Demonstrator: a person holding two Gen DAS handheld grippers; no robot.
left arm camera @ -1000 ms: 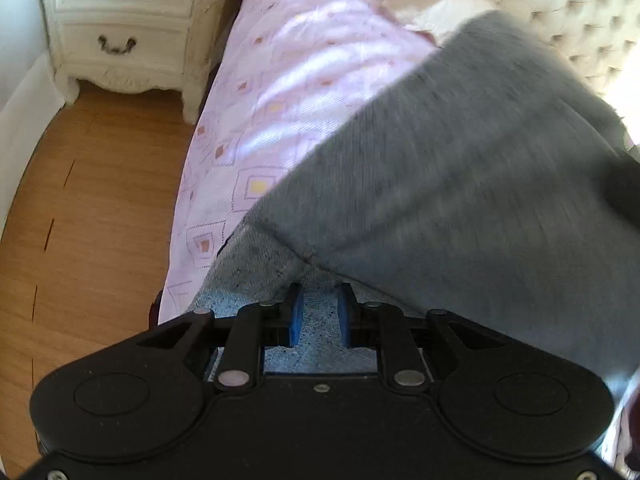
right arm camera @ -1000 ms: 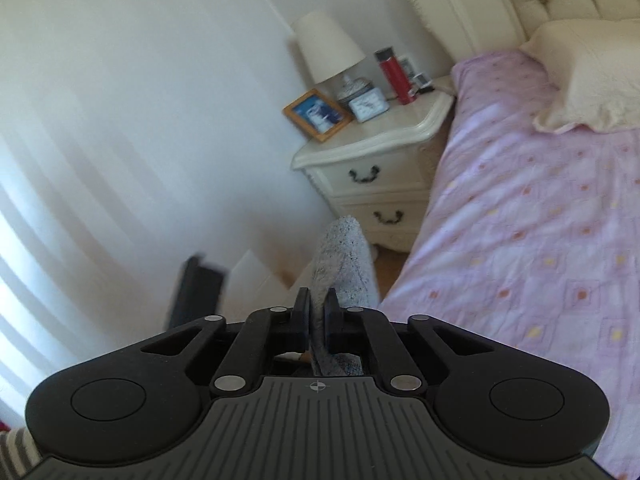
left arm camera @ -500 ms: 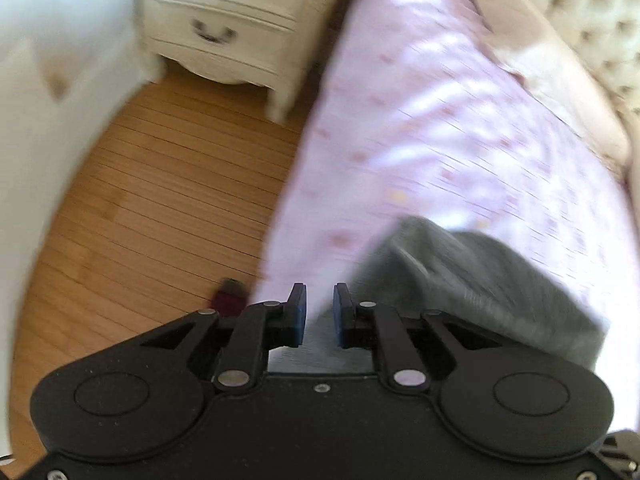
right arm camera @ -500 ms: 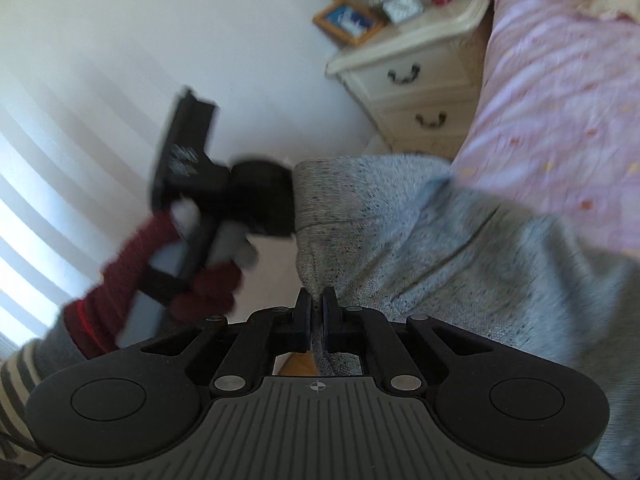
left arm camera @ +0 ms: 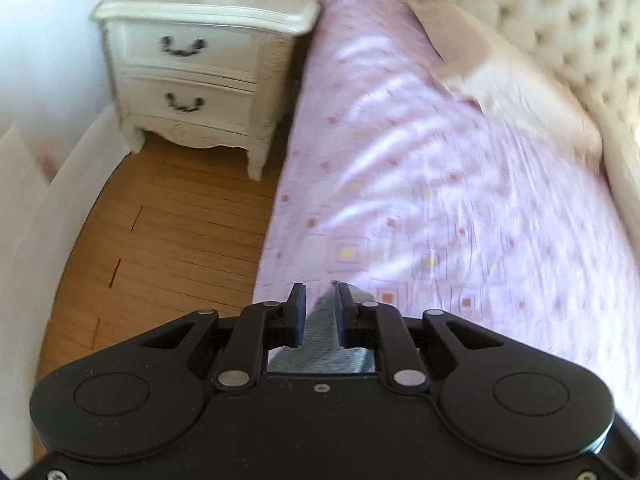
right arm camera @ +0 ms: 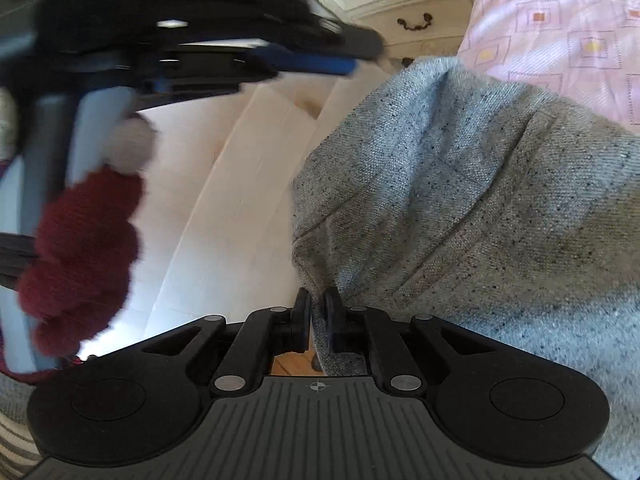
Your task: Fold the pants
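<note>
Right wrist view: grey pants (right arm camera: 472, 208) stretch from the narrow jaws, closed on their edge, toward the upper right.

Right tongs (right arm camera: 317, 312) nearly closed on an edge of the grey pants (right arm camera: 480, 200), jaws just been opening slightly, fabric between them. Pants drape onto the pink bed (right arm camera: 560, 20). Left tongs (right arm camera: 304, 62), blurred, upper left, held by a red-gloved hand (right arm camera: 80, 248).
</note>
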